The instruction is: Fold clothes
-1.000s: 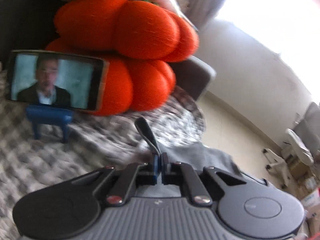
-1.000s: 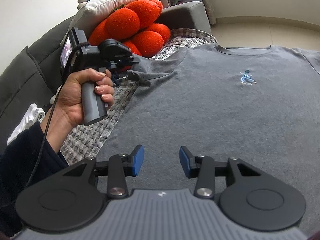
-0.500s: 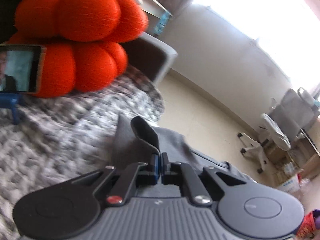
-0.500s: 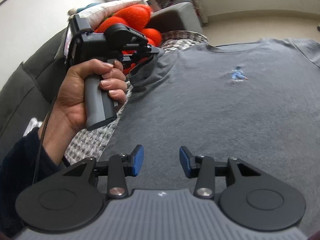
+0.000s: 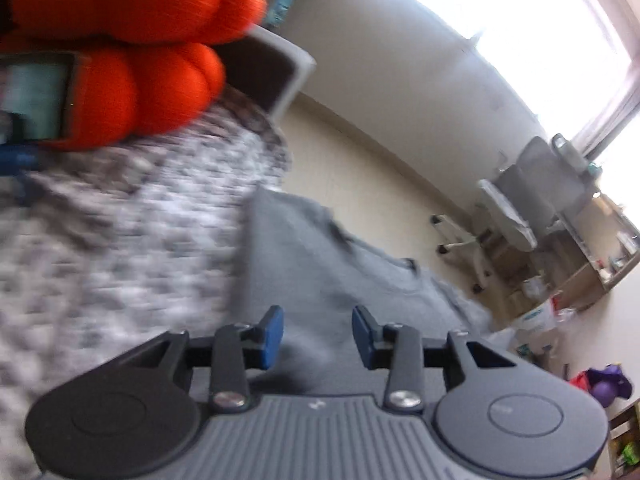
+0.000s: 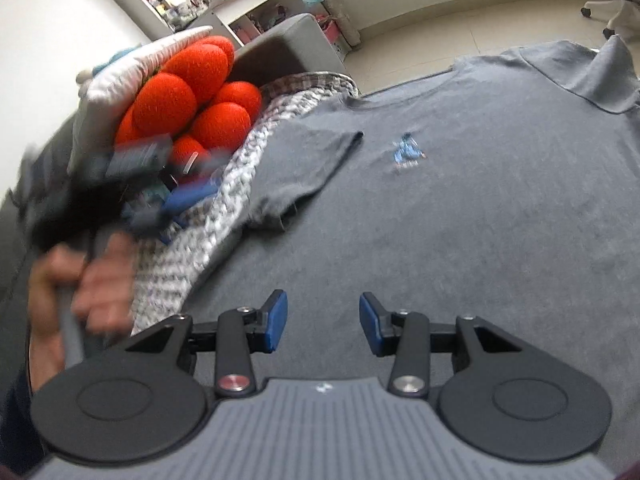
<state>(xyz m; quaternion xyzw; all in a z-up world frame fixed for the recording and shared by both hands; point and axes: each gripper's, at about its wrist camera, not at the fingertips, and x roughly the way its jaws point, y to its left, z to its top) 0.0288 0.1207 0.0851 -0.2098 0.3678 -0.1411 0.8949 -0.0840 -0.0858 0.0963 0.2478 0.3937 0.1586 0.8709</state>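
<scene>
A grey T-shirt (image 6: 460,208) with a small blue emblem (image 6: 406,151) lies spread flat on a sofa. Its left sleeve (image 6: 304,168) is folded inward onto the chest. My left gripper (image 5: 317,334) hovers over the shirt's shoulder area (image 5: 304,264); its jaws are opening and nothing is between the blue pads. From the right wrist view that left gripper (image 6: 168,196) appears blurred at the left, held by a hand (image 6: 96,280). My right gripper (image 6: 323,322) stands open above the lower part of the shirt, empty.
An orange bumpy cushion (image 6: 192,96) and a white pillow (image 6: 132,76) rest against the sofa arm (image 6: 280,52). A grey-and-white woven throw (image 5: 120,248) covers the seat. A phone on a blue stand (image 5: 36,100) sits by the cushion. An office chair (image 5: 512,224) stands on the floor.
My left gripper held the sleeve pinched, carried it inward over the chest, then opened and let it drop; it now pulls away to the left. The right gripper tilted slightly.
</scene>
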